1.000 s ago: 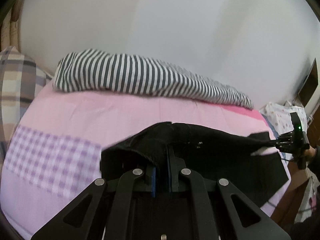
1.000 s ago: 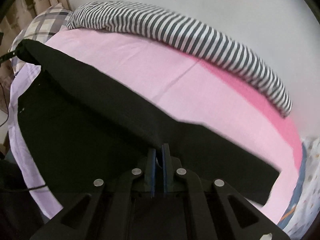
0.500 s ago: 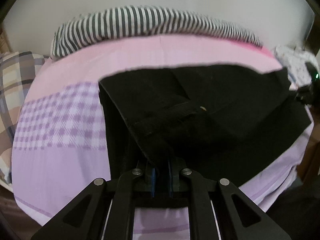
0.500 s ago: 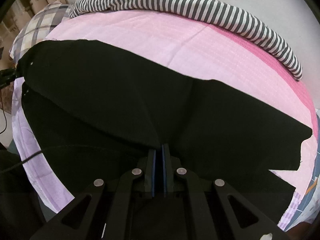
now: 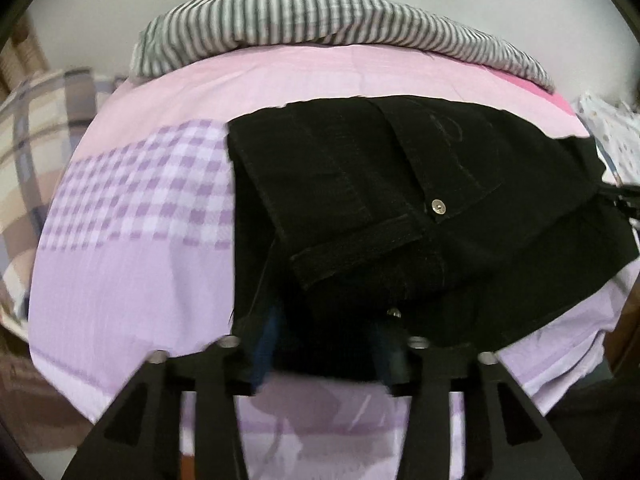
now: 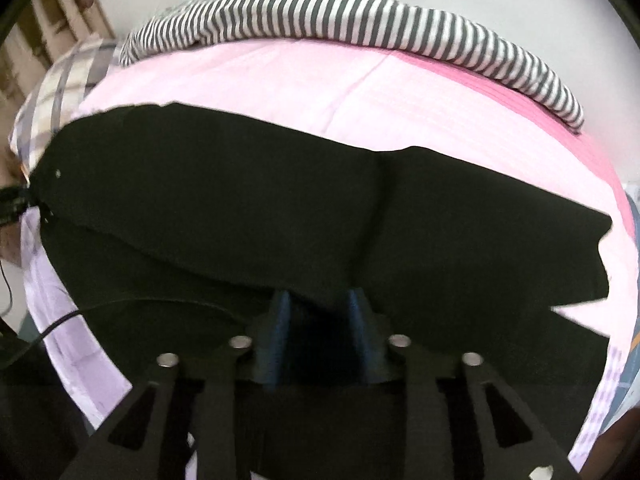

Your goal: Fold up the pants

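Observation:
Black pants (image 5: 380, 208) lie folded over on the pink and purple bed sheet (image 5: 132, 272), waistband and a metal button (image 5: 438, 207) on top. In the left wrist view my left gripper (image 5: 326, 340) stands at the near edge of the waist end, its jaws opening, blue pads apart, loose cloth lying between them without being pressed. In the right wrist view the pants (image 6: 248, 208) spread wide across the bed. My right gripper (image 6: 316, 316) is at their near edge, jaws opening too, a fold of black cloth slack between the blue pads.
A striped grey and white blanket (image 5: 320, 20) lies along the back of the bed against the wall. A plaid pillow (image 5: 36, 152) sits at the left. Dotted fabric (image 5: 608, 136) lies at the right edge. A black cable (image 6: 52, 324) hangs off the bed's left side.
Both grippers lowered the lifted pants onto the bed and the cloth now lies flat. Their jaws, shut on the cloth before, have spread apart and let it go.

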Demonstrator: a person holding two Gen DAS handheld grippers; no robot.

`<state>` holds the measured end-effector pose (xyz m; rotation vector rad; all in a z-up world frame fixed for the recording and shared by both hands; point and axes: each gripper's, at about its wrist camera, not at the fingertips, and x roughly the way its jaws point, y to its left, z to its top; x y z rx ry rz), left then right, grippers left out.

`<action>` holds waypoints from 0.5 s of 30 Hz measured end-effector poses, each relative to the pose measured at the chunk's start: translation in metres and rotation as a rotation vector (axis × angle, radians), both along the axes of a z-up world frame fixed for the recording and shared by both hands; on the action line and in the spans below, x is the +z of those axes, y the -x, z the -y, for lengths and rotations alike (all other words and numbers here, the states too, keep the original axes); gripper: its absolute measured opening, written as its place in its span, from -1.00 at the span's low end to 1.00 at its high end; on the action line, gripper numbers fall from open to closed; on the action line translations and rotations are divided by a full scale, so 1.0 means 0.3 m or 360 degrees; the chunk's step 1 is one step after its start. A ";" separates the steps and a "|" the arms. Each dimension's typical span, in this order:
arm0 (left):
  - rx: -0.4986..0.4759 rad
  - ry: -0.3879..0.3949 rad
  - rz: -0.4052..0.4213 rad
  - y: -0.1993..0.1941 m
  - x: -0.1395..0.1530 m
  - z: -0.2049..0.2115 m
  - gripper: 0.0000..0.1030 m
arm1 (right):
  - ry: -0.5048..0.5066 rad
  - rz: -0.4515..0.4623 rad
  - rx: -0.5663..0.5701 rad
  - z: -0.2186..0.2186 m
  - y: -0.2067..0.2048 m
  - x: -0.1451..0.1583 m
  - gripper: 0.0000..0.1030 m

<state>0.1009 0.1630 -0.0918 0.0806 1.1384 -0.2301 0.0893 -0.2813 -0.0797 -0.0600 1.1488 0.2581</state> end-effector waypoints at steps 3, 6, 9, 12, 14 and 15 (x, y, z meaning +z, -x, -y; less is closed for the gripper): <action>0.0132 0.0111 -0.0066 0.031 0.019 -0.054 0.24 | -0.0084 0.0037 -0.0068 0.011 0.037 0.030 -0.24; 0.0304 0.0331 -0.0105 0.069 0.045 -0.113 0.24 | -0.0226 0.0063 -0.0155 0.026 0.086 0.055 -0.22; 0.0441 0.0552 -0.0141 0.102 0.065 -0.137 0.24 | -0.0367 0.0074 -0.0255 0.043 0.123 0.058 -0.21; 0.0557 0.0798 -0.0200 0.113 0.050 -0.131 0.24 | -0.0547 0.0063 -0.0379 0.062 0.155 0.044 -0.19; 0.0640 0.0924 -0.0238 0.105 0.028 -0.120 0.23 | -0.0648 0.0045 -0.0426 0.069 0.171 0.033 -0.19; 0.0670 0.0962 -0.0247 0.101 0.018 -0.113 0.22 | -0.0713 0.0041 -0.0470 0.075 0.181 0.022 -0.19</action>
